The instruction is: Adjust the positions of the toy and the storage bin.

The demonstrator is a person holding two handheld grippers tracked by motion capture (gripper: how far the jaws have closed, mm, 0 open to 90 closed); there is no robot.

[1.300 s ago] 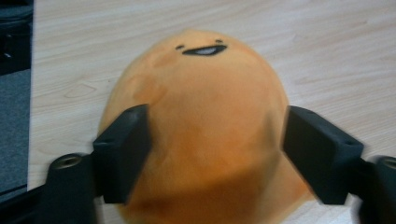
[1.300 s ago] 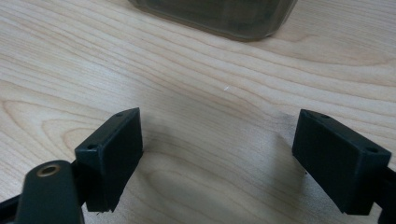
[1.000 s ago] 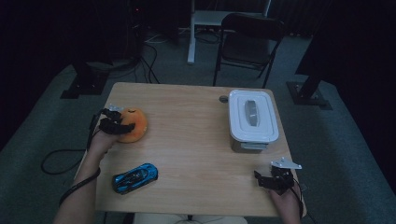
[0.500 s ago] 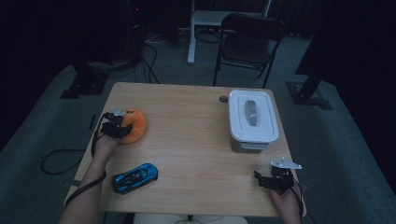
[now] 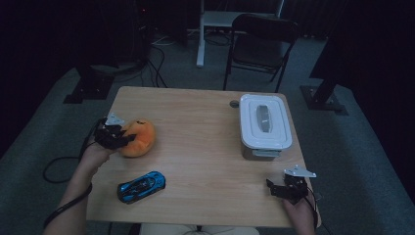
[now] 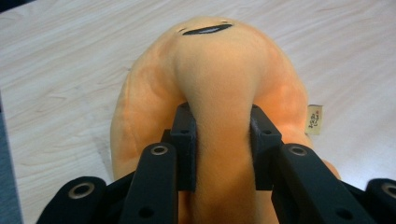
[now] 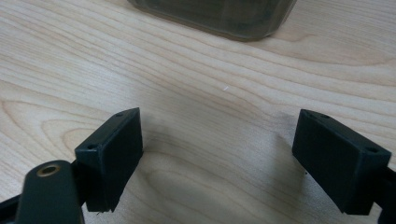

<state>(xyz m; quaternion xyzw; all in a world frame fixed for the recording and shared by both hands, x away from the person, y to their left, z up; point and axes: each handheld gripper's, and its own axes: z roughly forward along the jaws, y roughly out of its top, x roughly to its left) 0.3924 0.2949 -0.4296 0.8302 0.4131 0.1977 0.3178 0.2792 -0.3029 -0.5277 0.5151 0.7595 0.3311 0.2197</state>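
1. Orange plush toy (image 5: 138,137) sits on the table (image 5: 195,127) at its left side, about mid-depth. In the left gripper view it's a rounded soft body (image 6: 219,93) with a raised ridge running away from the camera and a small tag on one side.
2. Left gripper (image 5: 117,137) is clamped on the plush: both pads squeeze that ridge from either side, fabric bulging between them (image 6: 223,149). The grip is on the plush's near-left edge, with most of its bulk lying beyond the jaws and toward table centre.
3. Key relation: the plush is held from its left, so the mass hangs out ahead of the jaws. My read: any lift or carry will let it droop forward, and a soft pinch on a fold could slip.
4. Blue toy car (image 5: 141,185) lies near the front edge, closer to the person than the plush and apart from it; long axis roughly left-right, slightly angled.
5. White lidded container (image 5: 265,125) stands on the right side, well apart from the plush, lid on.
6. Right gripper (image 5: 283,189) rests at the front right corner, jaws spread wide and empty (image 7: 219,158), pointing at the container's near wall (image 7: 215,18).
7. Left hand is plainly the nearer one to the plush; the right is closer to the container.
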